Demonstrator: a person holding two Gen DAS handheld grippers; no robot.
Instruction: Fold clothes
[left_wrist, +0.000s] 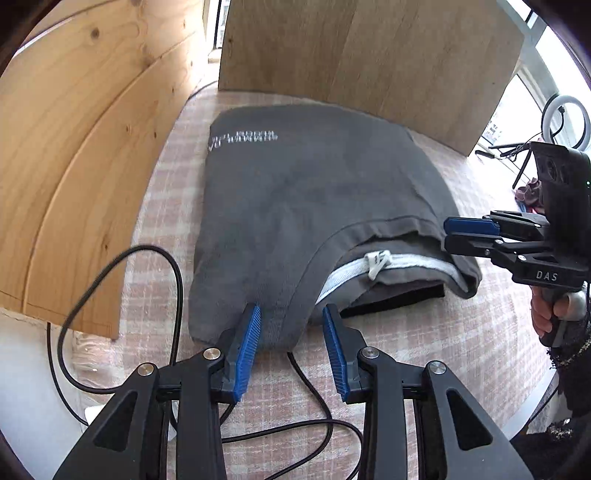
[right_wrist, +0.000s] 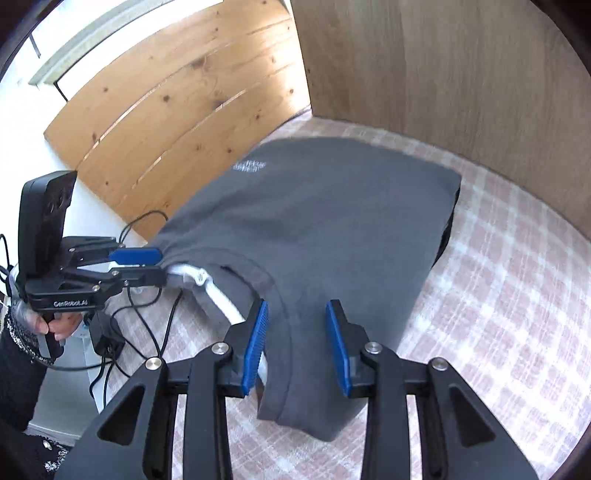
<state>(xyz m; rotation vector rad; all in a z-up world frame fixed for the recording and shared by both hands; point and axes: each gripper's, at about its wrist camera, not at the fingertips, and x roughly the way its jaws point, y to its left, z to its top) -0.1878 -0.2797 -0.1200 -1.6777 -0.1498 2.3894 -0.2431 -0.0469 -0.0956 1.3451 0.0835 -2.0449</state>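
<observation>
A: Left wrist view: the folded grey shirt (left_wrist: 314, 206) lies on the checked bedspread (left_wrist: 461, 350), collar end nearest both grippers.

B: Left gripper (left_wrist: 291, 345) and right gripper (right_wrist: 297, 345) each straddle a near corner, jaws parted, gripping nothing.

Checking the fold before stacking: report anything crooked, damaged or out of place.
The gray shirt lies folded on the checked cloth, but a black cable runs under its near edge, so it may not sit flat. The white neck tape shows at the collar. No damage visible.
</observation>
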